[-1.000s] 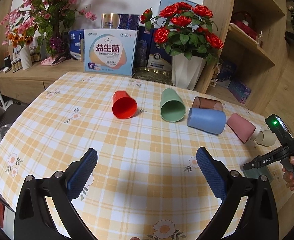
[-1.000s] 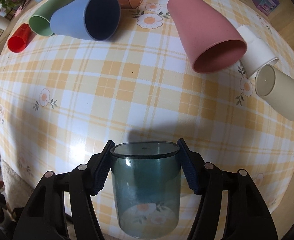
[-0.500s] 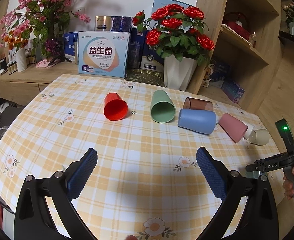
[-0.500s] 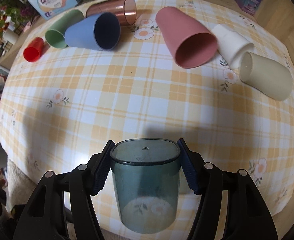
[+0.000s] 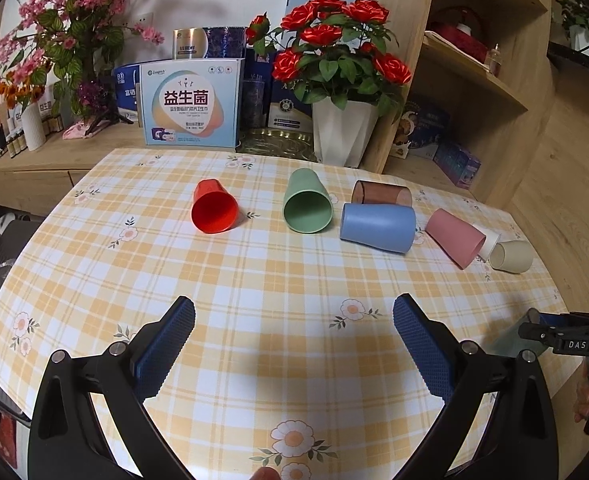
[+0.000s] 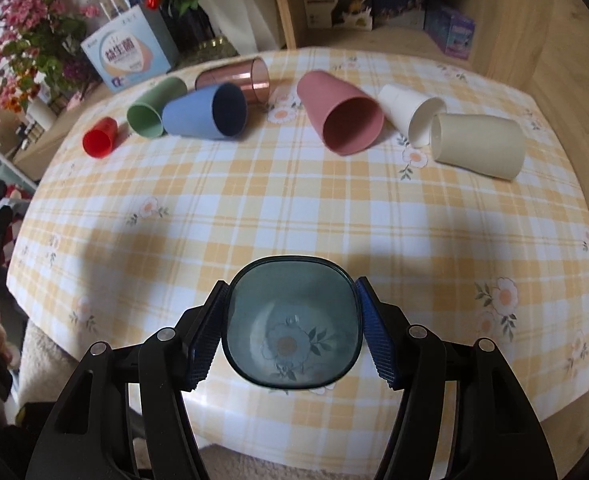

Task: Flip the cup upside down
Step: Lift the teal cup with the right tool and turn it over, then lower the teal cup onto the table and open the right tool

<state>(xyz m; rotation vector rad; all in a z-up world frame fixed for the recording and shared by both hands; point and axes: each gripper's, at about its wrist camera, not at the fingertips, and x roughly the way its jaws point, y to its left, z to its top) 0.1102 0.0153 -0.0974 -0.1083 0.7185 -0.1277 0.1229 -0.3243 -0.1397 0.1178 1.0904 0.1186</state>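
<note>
My right gripper (image 6: 290,334) is shut on a clear dark teal cup (image 6: 292,320), held above the near edge of the table with its mouth toward the camera. In the left wrist view that cup (image 5: 508,340) shows faintly at the right edge, behind the right gripper's body. My left gripper (image 5: 294,344) is open and empty over the near middle of the checked tablecloth (image 5: 278,280). Several cups lie on their sides across the far half: red (image 5: 214,210), green (image 5: 307,204), brown clear (image 5: 380,193), blue (image 5: 376,227), pink (image 5: 454,238), white (image 5: 487,240), cream (image 5: 512,256).
A white vase of red roses (image 5: 344,136) and a printed box (image 5: 190,108) stand behind the table's far edge. A wooden shelf unit (image 5: 466,80) rises at the right. The near table edge (image 6: 254,432) lies just below the held cup.
The right gripper has tilted the teal cup from upright until its mouth faces the camera, and pulled back from the row of cups. The left gripper has drawn back a little, still open.
</note>
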